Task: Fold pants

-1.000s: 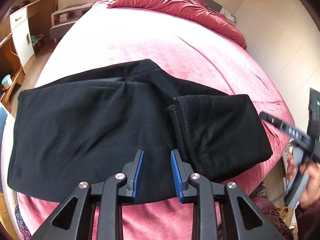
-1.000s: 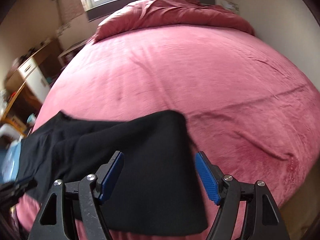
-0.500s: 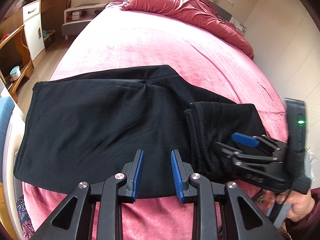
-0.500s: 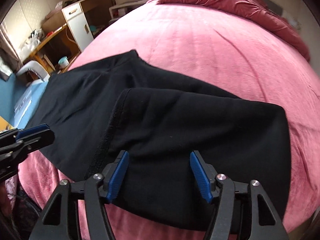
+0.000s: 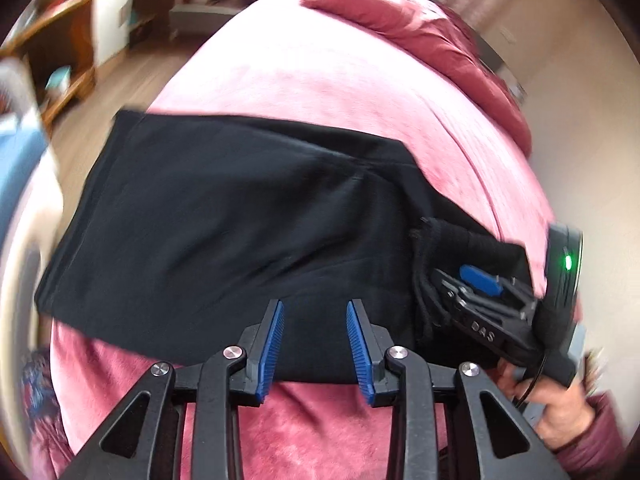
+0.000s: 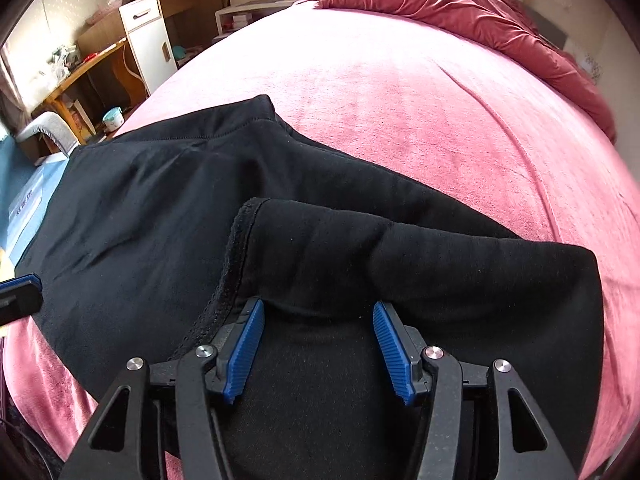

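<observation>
Black pants (image 5: pixel 224 224) lie across the near edge of a pink bed, their right end folded back into a thicker flap (image 6: pixel 420 264). My left gripper (image 5: pixel 316 344) is open, its blue pads over the near hem of the pants, holding nothing. My right gripper (image 6: pixel 318 344) is open with the folded flap's near edge between its pads; it also shows in the left wrist view (image 5: pixel 476 284) at the flap's hemmed edge. The left gripper's tip (image 6: pixel 18 292) shows at the left edge of the right wrist view.
The pink bed cover (image 6: pixel 400 92) stretches beyond the pants, with a bunched dark-red duvet (image 6: pixel 460 8) at the far end. A wooden desk and white cabinet (image 6: pixel 148 40) stand left of the bed. The bed's near edge (image 5: pixel 340 432) runs just under my grippers.
The right gripper has moved down onto the folded flap and narrowed a little. The left wrist view has swung right and blurred; the left gripper's opening is unchanged.
</observation>
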The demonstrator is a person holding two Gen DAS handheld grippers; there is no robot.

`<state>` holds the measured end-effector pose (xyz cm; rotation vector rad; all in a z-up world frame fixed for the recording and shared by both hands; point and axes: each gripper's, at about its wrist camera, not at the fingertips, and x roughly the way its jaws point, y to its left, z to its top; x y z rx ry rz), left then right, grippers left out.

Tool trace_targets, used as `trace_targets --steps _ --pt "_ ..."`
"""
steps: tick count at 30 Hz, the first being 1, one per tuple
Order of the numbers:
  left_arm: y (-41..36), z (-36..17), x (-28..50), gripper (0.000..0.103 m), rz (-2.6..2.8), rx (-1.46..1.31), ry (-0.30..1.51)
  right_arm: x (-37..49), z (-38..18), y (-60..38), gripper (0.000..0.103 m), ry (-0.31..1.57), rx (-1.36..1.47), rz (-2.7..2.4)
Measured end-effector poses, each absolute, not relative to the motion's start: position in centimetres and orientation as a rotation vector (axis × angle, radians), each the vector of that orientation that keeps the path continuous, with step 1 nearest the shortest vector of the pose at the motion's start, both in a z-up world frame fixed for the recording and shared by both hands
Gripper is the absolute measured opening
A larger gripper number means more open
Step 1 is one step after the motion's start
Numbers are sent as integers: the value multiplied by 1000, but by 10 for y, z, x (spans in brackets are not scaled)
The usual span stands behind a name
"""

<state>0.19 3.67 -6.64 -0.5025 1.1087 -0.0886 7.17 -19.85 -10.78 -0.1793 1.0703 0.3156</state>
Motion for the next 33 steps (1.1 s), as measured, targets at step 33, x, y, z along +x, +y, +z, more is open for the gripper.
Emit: trace_targets --steps 33 --pt "220 -148 -63 36 326 -1320 978 61 -108 -210 75 1051 -53 327"
